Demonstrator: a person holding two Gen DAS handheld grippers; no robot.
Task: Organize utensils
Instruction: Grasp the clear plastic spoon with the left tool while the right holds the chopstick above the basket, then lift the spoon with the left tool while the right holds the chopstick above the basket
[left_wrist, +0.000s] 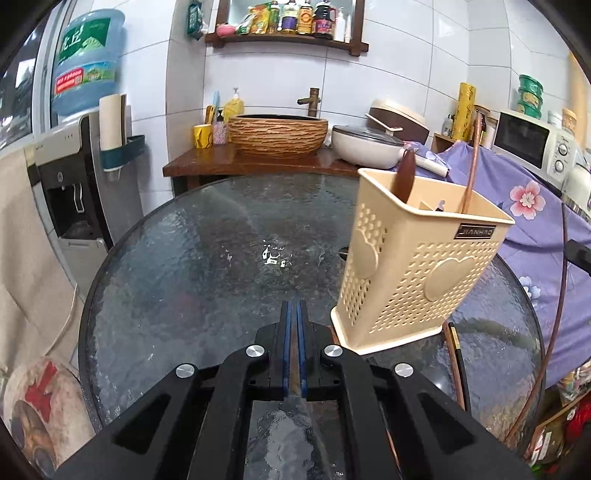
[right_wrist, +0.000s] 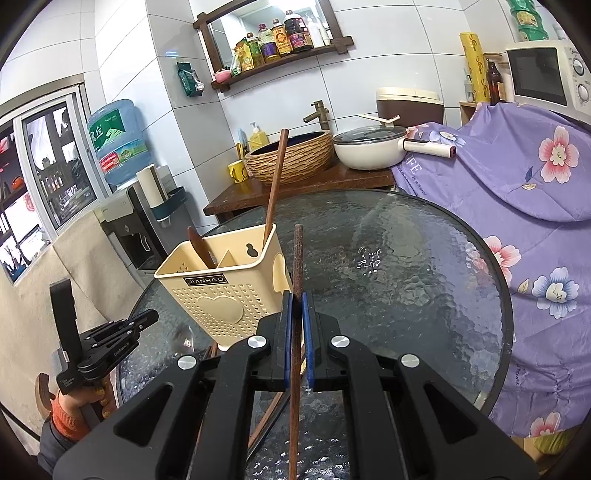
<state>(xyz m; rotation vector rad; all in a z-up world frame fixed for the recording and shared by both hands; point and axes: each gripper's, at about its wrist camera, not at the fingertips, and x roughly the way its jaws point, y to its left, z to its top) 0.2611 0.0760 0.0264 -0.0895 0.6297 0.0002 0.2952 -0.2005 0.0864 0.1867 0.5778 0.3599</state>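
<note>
A cream perforated utensil holder (left_wrist: 417, 266) (right_wrist: 221, 291) stands on the round glass table (left_wrist: 207, 258) (right_wrist: 406, 277). A wooden spoon (left_wrist: 404, 173) (right_wrist: 201, 247) and one upright chopstick (left_wrist: 471, 166) (right_wrist: 275, 184) stand in it. My right gripper (right_wrist: 298, 295) is shut on a dark brown chopstick (right_wrist: 297, 258), just right of the holder. More chopsticks (right_wrist: 269, 413) (left_wrist: 456, 362) lie on the glass by the holder's base. My left gripper (left_wrist: 293, 306) (right_wrist: 149, 317) is shut to the left of the holder. Nothing sticks out of its fingers.
Behind the table a wooden counter carries a woven basin (left_wrist: 277, 134), a white lidded pan (right_wrist: 369, 147) and a yellow cup (left_wrist: 202, 136). A purple flowered cloth (right_wrist: 517, 177) covers the right side. A water dispenser (left_wrist: 70, 184) stands to the left. A microwave (right_wrist: 546, 77) sits at the far right.
</note>
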